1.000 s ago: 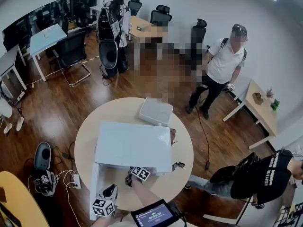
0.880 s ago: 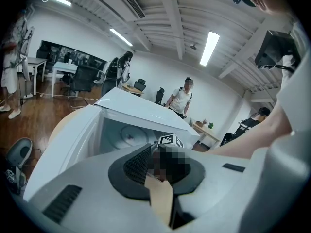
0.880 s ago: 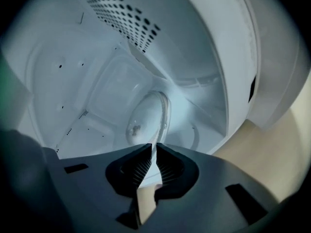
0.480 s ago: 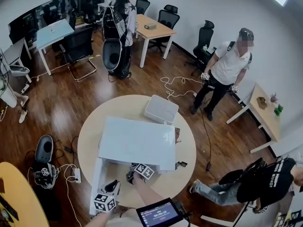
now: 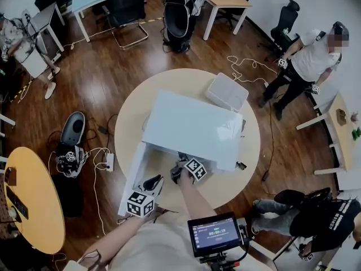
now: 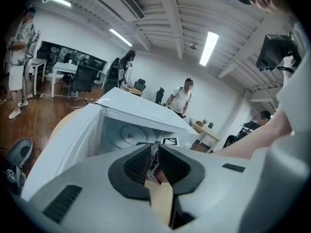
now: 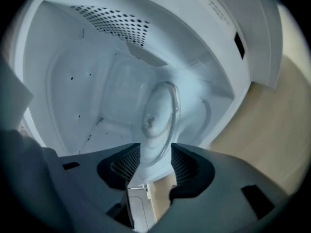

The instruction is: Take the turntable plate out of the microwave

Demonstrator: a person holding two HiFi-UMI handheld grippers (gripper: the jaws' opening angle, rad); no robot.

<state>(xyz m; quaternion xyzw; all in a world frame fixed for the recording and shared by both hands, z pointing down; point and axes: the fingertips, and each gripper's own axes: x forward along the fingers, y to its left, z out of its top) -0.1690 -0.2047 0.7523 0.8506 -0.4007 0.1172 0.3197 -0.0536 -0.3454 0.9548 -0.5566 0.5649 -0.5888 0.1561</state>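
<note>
Microwave (image 5: 192, 126), white and boxy, stands on the round wooden bench (image 5: 135, 106) with its door (image 5: 134, 174) swung open toward the person's left. The turntable plate (image 7: 158, 120), clear glass, sits inside the cavity, well under the perforated wall panel. In the right gripper view it looks tilted, and its near rim reaches down into the gap between that gripper's jaws. The right gripper (image 7: 155, 152) is poked into the mouth of the oven. Its jaws have just been opening and now stand well apart, one pad on either side of the plate's edge, neither pressing on it as far as the view shows. From the head view the right gripper (image 5: 183, 164) shows mostly as its marker cube at the front lip of the microwave, with the forearm behind it. The left gripper (image 5: 153, 180) hovers just inside the open door, pointed toward the cavity. Its jaws (image 6: 154, 152) are drawn almost together, with nothing gripped between them. A flat white box (image 5: 227, 92) lies on the bench behind the microwave.
</note>
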